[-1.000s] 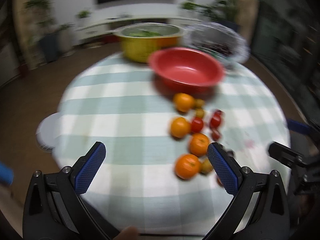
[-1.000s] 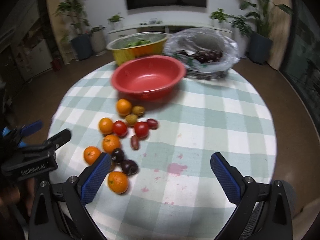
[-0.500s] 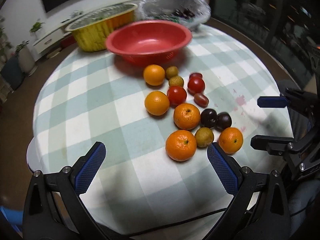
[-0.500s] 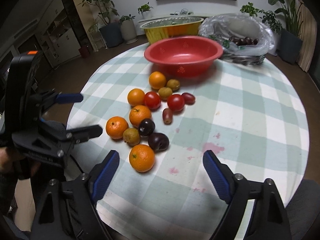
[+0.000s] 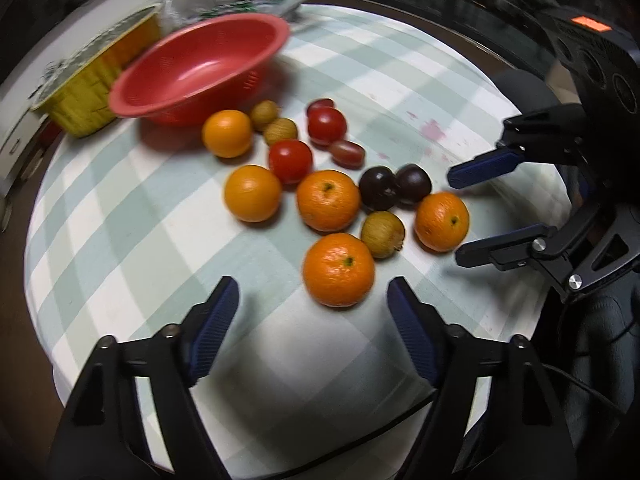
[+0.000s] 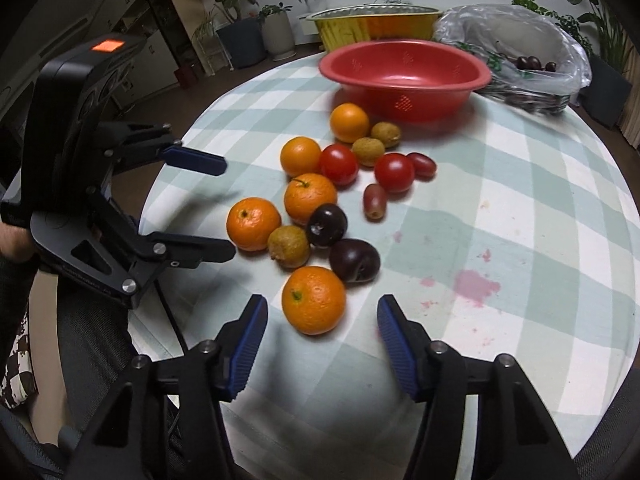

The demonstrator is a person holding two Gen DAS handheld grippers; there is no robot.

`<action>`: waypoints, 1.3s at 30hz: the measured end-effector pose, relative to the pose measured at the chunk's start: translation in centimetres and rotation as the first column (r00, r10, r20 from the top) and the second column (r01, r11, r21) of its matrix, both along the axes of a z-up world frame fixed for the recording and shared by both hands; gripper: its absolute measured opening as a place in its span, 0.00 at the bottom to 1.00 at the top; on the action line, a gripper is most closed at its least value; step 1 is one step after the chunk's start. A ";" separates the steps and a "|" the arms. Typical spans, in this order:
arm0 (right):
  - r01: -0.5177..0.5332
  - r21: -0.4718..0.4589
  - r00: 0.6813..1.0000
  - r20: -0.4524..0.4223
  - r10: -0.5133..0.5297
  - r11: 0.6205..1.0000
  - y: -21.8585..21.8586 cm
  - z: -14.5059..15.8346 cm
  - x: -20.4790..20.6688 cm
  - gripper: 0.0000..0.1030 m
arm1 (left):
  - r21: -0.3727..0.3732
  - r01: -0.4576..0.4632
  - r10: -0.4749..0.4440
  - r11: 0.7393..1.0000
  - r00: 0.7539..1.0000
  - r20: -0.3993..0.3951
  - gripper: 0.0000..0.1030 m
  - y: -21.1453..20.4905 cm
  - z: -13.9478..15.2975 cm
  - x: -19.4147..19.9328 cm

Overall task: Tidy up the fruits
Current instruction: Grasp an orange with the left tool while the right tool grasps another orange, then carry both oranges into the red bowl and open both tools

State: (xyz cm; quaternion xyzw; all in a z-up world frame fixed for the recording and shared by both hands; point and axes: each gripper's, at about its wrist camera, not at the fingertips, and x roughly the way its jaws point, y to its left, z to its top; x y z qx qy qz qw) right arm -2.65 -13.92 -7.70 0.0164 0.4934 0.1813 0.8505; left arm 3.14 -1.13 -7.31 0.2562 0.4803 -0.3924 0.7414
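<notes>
Both claws are unclenched and closing, each lined up on its own orange at the near edge of the fruit pile: the left claw (image 5: 312, 300) has the nearest orange (image 5: 338, 269) just ahead of its blue pads, not yet between them, and the right claw (image 6: 320, 320) frames another orange (image 6: 313, 300) the same way, neither touching. Both point steeply down at the bench (image 6: 520, 220). Beyond them the loose fruits cluster, and farther off waits the empty red bowl (image 6: 404, 76), likely their destination.

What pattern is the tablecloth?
Pale green and white checks on the tablecloth, with some pink stains; clearest in the right wrist view.
</notes>
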 end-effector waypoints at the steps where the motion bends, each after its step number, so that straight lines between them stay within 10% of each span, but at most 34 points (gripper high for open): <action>1: -0.002 0.001 1.000 -0.004 0.002 1.000 0.1 -0.1 0.1 0.59 | 0.000 0.011 -0.011 1.000 1.000 -0.011 0.66 -0.2 -0.1 0.0; 11: -0.018 -0.002 0.999 -0.030 0.018 1.000 0.8 -1.1 0.6 0.45 | -0.014 0.065 -0.066 0.998 0.994 -0.086 0.38 -1.0 -0.8 0.3; 39: -0.015 0.042 1.000 -0.015 0.016 0.999 -0.2 -0.2 0.2 0.36 | -0.062 -0.002 -0.001 0.998 0.999 -0.047 0.36 1.0 1.1 -0.7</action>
